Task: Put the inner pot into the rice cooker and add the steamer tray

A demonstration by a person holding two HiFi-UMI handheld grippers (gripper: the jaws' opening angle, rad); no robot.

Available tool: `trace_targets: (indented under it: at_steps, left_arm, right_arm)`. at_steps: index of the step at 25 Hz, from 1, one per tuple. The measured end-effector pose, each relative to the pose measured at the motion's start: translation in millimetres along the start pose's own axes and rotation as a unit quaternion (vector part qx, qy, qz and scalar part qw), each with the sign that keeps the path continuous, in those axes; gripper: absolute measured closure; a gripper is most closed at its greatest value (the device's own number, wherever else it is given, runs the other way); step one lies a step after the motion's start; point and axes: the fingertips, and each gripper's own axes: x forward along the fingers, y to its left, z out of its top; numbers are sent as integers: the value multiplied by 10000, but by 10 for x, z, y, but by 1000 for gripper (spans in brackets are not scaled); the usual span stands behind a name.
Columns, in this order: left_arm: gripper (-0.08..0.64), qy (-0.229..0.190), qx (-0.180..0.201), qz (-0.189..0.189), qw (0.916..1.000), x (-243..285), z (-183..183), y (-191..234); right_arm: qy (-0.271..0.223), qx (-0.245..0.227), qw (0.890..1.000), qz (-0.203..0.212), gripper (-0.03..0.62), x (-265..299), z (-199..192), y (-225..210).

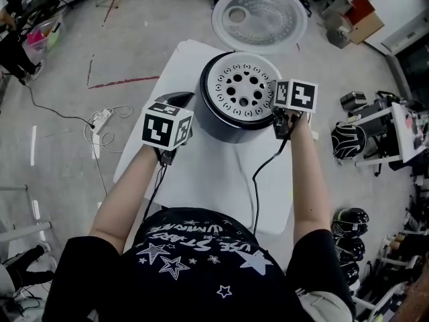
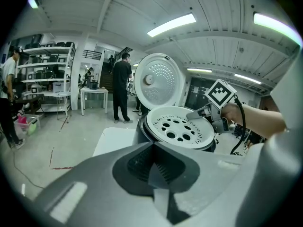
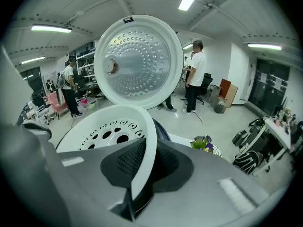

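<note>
A: Where is the steamer tray (image 1: 242,86) seen?

B: It is laid over the mouth of the rice cooker (image 1: 216,125), which is stood on the white worktop (image 1: 201,180) with its lid (image 1: 259,15) swung open behind.

A: How is the right tool (image 3: 142,164) found?

B: Its jaws are closed on the tray's right rim, and the white edge is pinched between them.

A: And the left tool (image 2: 154,167)?

B: It is held near the cooker's left side. Its jaws are brought together, and nothing is gripped.
</note>
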Motion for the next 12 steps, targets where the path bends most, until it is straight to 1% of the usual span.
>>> trace_targets:
  at_steps: [4, 5, 8, 10, 12]
  left_arm:
    - [555, 4, 27, -4, 10000, 9, 27, -68]
    - [555, -1, 34, -13, 10000, 5, 29, -69]
    - [555, -13, 47, -39, 10000, -18, 31, -61]
    - [555, -18, 50, -62, 10000, -28, 50, -76]
    - [555, -29, 71, -92, 9999, -31, 77, -96]
  right_arm:
    - [-131, -238, 9996, 24, 496, -35, 2, -21]
    - [-153, -290, 9994, 74, 479, -37, -2, 4]
    - [-182, -381, 9989, 218, 399, -40, -13, 93]
    - [-194, -458, 9985, 209, 368, -60, -5, 106]
    - [-239, -479, 9984, 156, 357, -90, 9, 89]
